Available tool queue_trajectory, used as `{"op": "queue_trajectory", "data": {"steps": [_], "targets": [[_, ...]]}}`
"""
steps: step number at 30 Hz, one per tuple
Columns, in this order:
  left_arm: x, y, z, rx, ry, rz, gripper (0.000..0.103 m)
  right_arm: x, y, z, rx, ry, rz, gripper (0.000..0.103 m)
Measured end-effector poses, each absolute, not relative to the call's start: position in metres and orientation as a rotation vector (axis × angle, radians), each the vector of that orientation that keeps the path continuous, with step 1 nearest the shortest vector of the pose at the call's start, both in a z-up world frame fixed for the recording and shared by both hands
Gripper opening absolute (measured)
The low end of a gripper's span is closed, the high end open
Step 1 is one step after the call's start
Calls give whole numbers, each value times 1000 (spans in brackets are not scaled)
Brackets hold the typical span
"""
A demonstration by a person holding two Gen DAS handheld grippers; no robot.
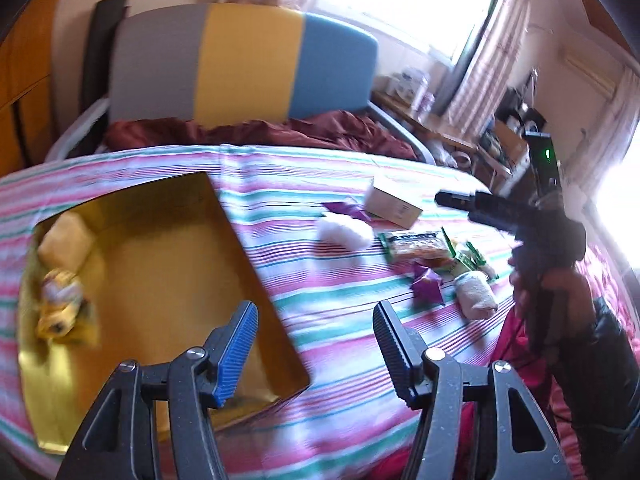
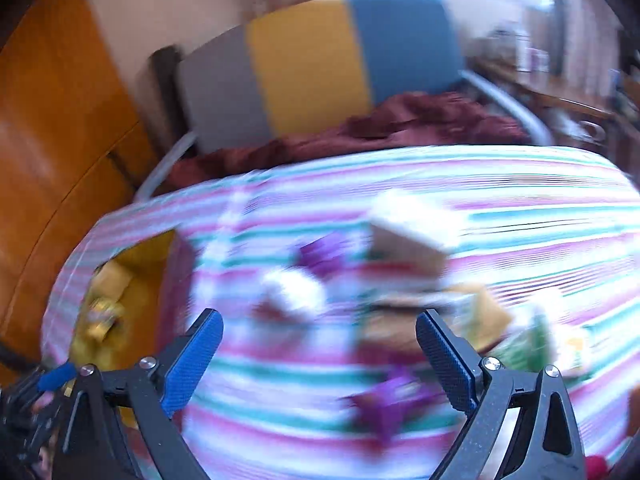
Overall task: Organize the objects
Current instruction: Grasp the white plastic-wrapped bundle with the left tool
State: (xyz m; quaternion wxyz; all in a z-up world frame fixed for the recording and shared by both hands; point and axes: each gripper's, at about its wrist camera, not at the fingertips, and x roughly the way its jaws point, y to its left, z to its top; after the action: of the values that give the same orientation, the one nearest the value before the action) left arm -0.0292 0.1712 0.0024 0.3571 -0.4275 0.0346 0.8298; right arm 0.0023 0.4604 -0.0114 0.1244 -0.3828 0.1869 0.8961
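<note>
Both the left tongs point(image 1: 314, 340) and right tongs point(image 2: 318, 352) hang released and empty over the striped bed point(image 1: 280, 280), so a hasty, blurred reach toward the loose purple wrapper point(image 1: 428, 286) right of the gold box point(image 1: 248, 248) risks scattering neighbouring snacks.

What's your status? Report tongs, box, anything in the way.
Left tongs open, empty, at gold box edge. Right tongs open, empty, over snack packets. Nothing blocking; right view blurred.
</note>
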Motion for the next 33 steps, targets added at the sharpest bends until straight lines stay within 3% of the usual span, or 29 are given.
{"op": "queue_trajectory", "data": {"steps": [3,7,23,24,26,28,33], "targets": [[-37,208,-4,-1128,152,2132,71,10,502,-17,-1032,592,2523,99],[-51,247,-18,-1170,192,2108,80,22,540,-38,-1002,826,2422,99],[-142,330,-87,-1418,24,2181,84,19,540,-42,-1000,962,2485,100],[-146,331,-94,-1447,20,2171,82,19,539,-42,-1000,962,2487,100],[-149,329,-104,-1475,-2,2162,69,19,539,-41,-997,964,2493,100],[-143,328,-104,-1427,45,2189,47,19,539,-41,-995,955,2493,100],[-126,317,-102,-1375,73,2150,39,17,538,-42,-1009,930,2487,100]]}}
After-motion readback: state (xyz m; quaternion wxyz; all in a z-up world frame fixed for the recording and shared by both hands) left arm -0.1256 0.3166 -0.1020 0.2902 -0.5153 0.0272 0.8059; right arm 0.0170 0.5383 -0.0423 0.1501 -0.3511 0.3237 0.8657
